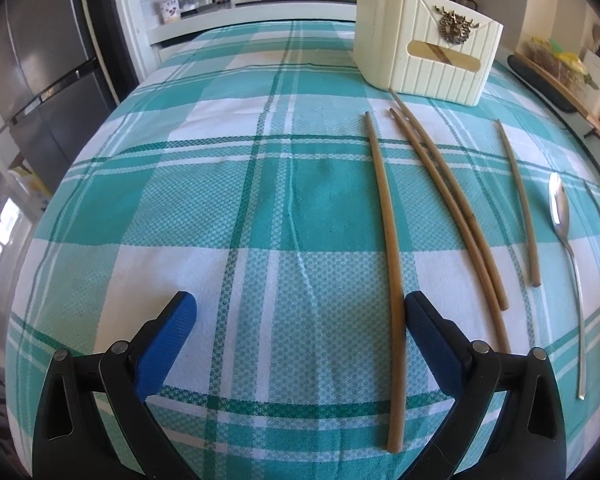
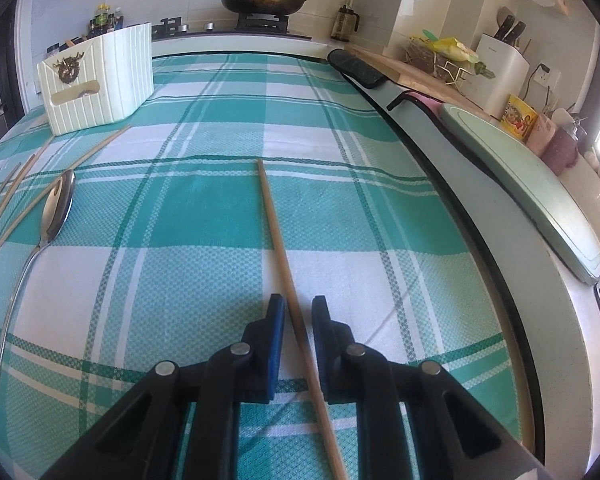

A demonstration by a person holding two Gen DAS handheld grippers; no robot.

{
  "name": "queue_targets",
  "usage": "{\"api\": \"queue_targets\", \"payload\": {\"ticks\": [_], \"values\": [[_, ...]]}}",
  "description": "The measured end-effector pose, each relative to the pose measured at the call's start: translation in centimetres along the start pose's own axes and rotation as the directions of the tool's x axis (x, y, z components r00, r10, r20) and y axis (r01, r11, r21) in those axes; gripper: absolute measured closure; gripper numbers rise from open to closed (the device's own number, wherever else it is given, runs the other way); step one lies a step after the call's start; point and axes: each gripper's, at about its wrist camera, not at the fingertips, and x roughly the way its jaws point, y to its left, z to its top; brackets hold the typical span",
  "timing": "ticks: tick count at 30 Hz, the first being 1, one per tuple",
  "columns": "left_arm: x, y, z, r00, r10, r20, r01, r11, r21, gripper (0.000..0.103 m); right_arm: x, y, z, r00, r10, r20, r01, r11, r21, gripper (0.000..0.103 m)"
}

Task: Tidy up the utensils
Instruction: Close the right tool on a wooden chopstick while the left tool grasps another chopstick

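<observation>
On the teal and white checked tablecloth [image 1: 228,184], the utensils lie loose in front of a cream ribbed utensil holder [image 1: 428,56], which stands at the far side of the table.

In the left wrist view, the left gripper [image 1: 300,316] hangs over the cloth with its blue pads far apart and nothing between them. 1 long bamboo chopstick [image 1: 386,248] lies just beside the inner face of its right-hand finger [image 1: 428,332]; whether they touch is not clear. Further right lie 2 chopsticks [image 1: 450,208] close together, nearly touching along their length, then 1 shorter chopstick [image 1: 518,200] on its own, then a steel spoon [image 1: 562,216] with its bowl toward the holder.

In the right wrist view, the right gripper [image 2: 298,316] sits low over the cloth with its pads drawn near each other around another chopstick [image 2: 284,264], which runs forward between them and on across the cloth. A thin gap shows on each side of the stick, so the pads do not seem to press it. The spoon [image 2: 56,208] lies well to the left there, and a grey counter edge [image 2: 480,216] runs along the right.
</observation>
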Motion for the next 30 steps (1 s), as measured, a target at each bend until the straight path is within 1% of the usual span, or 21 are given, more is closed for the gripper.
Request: {"api": "queue_targets", "payload": {"ticks": [1,3,4,5,10,16,30], "values": [[0.0,0.1,0.0,1.000,-0.007,-0.001,0.007,1.000,0.007,0.000,0.0,-0.1,0.0,1.000,0.002,0.000,-0.002,1.000,0.005,0.086],[0.1,0.1,0.1,1.000,-0.016,0.000,0.016,1.000,0.017,0.000,0.0,-0.3,0.0,1.000,0.000,0.002,0.000,1.000,0.019,0.077],[0.1,0.1,0.1,1.000,-0.017,0.001,0.017,1.000,0.016,0.000,-0.1,-0.5,0.0,1.000,0.004,0.006,-0.004,1.000,0.027,0.062],[0.0,0.1,0.1,1.000,-0.015,0.003,0.015,1.000,0.015,0.000,-0.1,-0.6,-0.1,1.000,0.016,0.008,-0.017,0.999,0.034,0.051],[-0.2,-0.1,-0.2,1.000,-0.001,0.014,0.001,1.000,0.011,0.000,0.2,-1.0,-0.1,0.999,0.048,0.002,-0.048,0.997,0.068,0.051],[-0.3,0.0,-0.3,1.000,-0.014,0.012,0.014,1.000,0.012,0.000,0.6,-1.7,-0.1,0.996,0.084,-0.003,-0.083,0.991,0.110,0.050],[-0.2,0.0,-0.1,1.000,-0.021,-0.006,0.021,1.000,0.018,0.000,0.6,-1.4,-0.1,0.997,0.080,-0.003,-0.079,0.991,0.107,0.049]]}}
